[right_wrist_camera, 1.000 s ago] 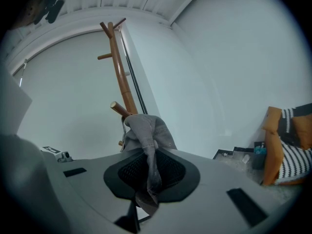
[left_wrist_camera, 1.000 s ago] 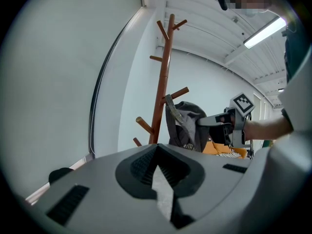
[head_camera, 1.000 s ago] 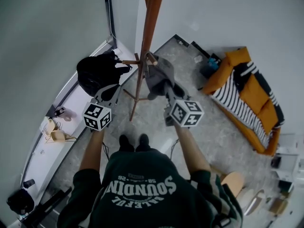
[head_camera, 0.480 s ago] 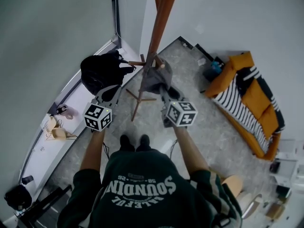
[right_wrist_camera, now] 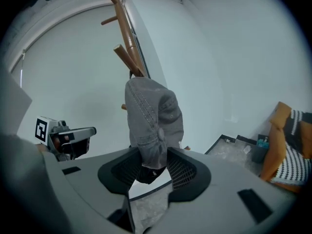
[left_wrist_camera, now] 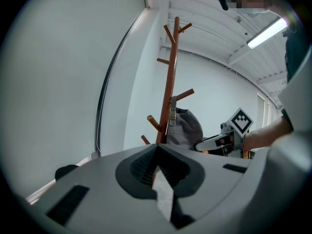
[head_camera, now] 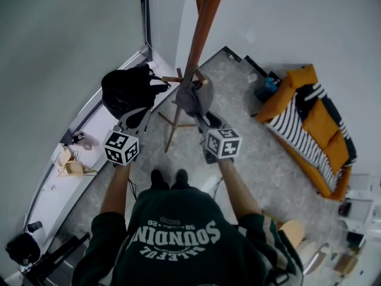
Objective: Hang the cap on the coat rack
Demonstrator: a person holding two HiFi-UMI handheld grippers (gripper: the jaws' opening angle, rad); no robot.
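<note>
The grey cap (head_camera: 191, 97) hangs against the brown coat rack (head_camera: 199, 34), up by a short peg. Its lower edge still dips between the pads of my right gripper (head_camera: 199, 119), whose jaws are opening and stand wide. In the right gripper view the cap (right_wrist_camera: 153, 118) drapes down from the rack (right_wrist_camera: 129, 38) into the gap of the right gripper (right_wrist_camera: 150, 172). My left gripper (head_camera: 138, 117) hovers left of the pole, shut and empty. The left gripper view shows the rack (left_wrist_camera: 169, 91), the cap (left_wrist_camera: 185, 128) and the left gripper (left_wrist_camera: 158, 167).
A black bag (head_camera: 128, 91) sits at the rack's left side, close to my left gripper. An orange sofa (head_camera: 309, 124) with a striped blanket stands at the right. A white ledge (head_camera: 71, 159) with small items runs along the left wall.
My right gripper carried the cap up and left onto the rack. The cap now hangs close against the pole. The left gripper has hardly moved.
</note>
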